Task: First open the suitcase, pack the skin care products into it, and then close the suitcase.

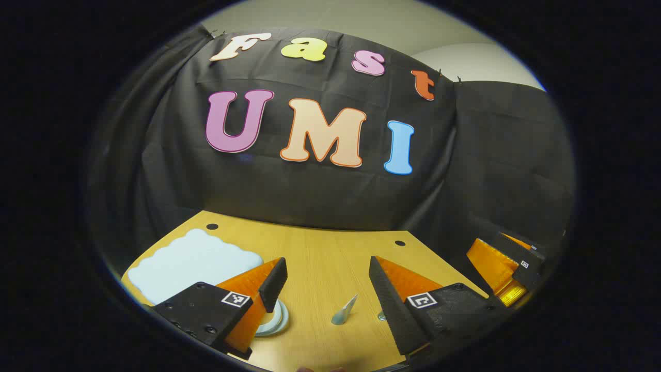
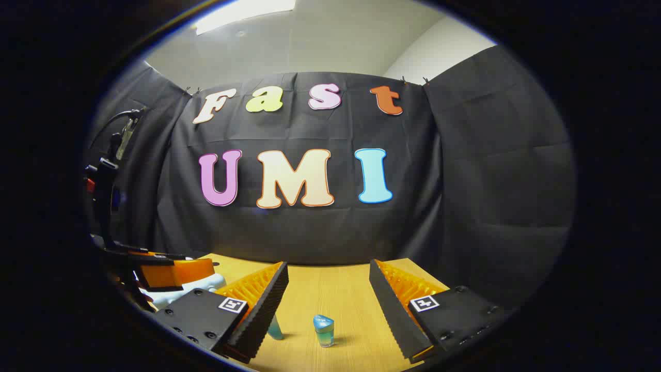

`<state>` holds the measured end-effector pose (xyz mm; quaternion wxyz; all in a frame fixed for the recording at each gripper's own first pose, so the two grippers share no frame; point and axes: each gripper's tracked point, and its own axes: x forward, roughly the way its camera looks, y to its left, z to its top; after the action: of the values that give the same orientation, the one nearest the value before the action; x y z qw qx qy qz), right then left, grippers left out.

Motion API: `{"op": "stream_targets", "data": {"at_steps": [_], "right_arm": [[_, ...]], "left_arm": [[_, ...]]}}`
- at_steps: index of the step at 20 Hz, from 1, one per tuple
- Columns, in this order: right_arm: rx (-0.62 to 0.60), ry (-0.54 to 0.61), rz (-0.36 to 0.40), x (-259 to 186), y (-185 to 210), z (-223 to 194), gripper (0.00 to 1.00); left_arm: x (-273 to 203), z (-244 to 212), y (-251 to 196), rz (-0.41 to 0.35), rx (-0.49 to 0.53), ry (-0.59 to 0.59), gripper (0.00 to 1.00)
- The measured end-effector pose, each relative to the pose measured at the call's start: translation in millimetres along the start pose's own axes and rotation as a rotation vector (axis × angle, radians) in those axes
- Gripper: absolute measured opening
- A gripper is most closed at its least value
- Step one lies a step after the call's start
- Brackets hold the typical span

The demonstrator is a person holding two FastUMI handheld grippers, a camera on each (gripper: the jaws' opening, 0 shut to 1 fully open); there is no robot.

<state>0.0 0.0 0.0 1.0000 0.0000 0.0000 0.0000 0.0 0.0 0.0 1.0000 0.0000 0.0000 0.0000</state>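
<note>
wooden table (image 1: 320,258) holds a small tube (image 1: 344,310) and bottle (image 2: 324,330), standing ready for packing. both grippers (image 1: 325,289) (image 2: 328,294) hover, jaws apart, holding nothing.

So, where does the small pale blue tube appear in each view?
Left gripper view: the tube stands at bottom centre, between the open fingers of the left gripper.
Right gripper view: what seems to be the same tube peeks out low, beside the picture-left finger of the right gripper.
Shared landmark: the wooden table under it.
</note>
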Motion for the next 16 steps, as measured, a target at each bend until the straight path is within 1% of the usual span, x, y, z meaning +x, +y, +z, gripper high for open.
{"op": "stream_targets", "data": {"at_steps": [4,6,9,10,12,14,16], "right_arm": [[0.018,0.01,-0.007,2.3,-9.8,-3.1,0.99],[0.032,0.008,-0.009,0.9,-14.0,-3.4,0.99],[0.043,0.015,0.0,1.1,-16.0,-9.0,0.98],[0.048,0.024,0.008,2.3,-15.1,-12.3,0.99],[0.062,0.048,0.026,2.9,-12.8,-21.2,0.98],[0.071,0.068,0.047,3.5,-9.9,-28.6,0.98],[0.07,0.095,0.064,3.7,-9.5,-39.7,0.98]], "left_arm": [[5.8,-5.9,2.5,0.019,-0.009,0.037,0.94],[14.2,-3.2,12.7,0.035,-0.006,0.061,0.94],[30.6,-13.9,28.1,0.034,0.018,0.182,0.94],[35.5,-17.5,34.5,0.034,0.008,0.225,0.95],[44.1,-30.4,46.8,0.036,-0.042,0.335,0.94],[52.9,-41.6,63.3,0.054,-0.083,0.436,0.95],[59.6,-53.7,82.3,0.079,-0.08,0.532,0.95]]}}
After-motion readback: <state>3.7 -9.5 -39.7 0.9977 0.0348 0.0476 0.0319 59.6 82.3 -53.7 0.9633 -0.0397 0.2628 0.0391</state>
